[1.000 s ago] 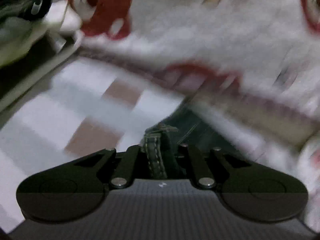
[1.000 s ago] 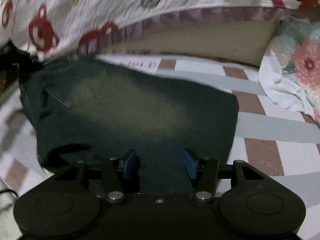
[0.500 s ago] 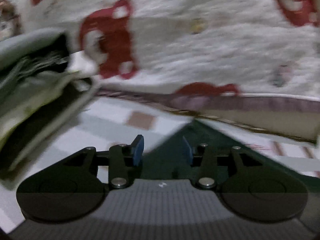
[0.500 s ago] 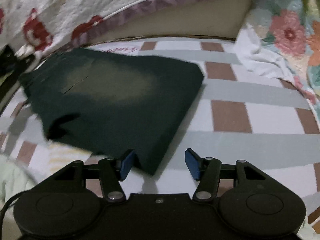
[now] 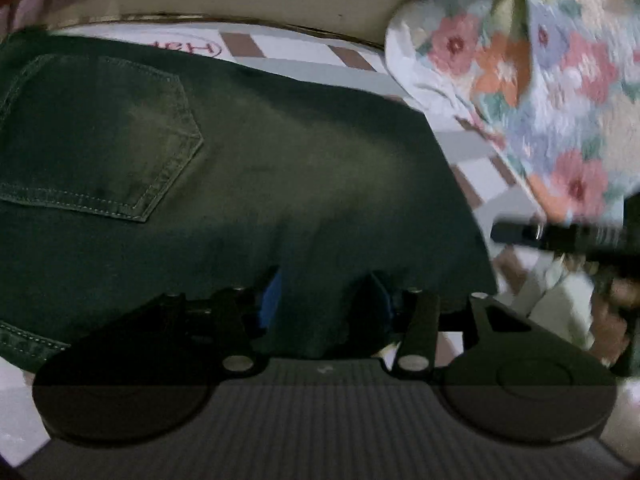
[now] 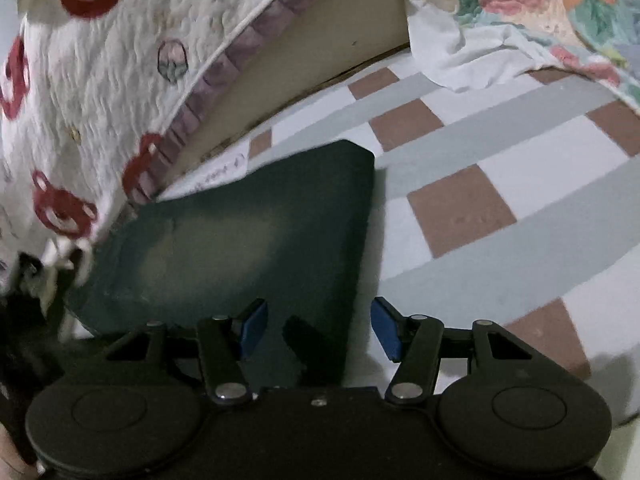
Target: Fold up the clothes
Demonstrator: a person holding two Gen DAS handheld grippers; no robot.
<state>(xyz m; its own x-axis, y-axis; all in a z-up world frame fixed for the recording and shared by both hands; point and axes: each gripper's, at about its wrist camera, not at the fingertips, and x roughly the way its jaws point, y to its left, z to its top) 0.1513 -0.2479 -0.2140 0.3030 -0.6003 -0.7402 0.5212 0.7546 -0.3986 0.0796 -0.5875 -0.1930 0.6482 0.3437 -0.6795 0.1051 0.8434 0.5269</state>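
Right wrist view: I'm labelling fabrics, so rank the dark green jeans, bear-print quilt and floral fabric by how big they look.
1-2. Bear-print quilt and dark green jeans: too alike to rank; the quilt is cut off by the frame.
3. Floral fabric, partly out of frame.
Nearness skews apparent size.

The folded jeans [image 5: 280, 168] ran past the left edge; their near edge hid behind the left gripper [image 5: 326, 300]. The right gripper [image 5: 560, 240] showed only as a blur.
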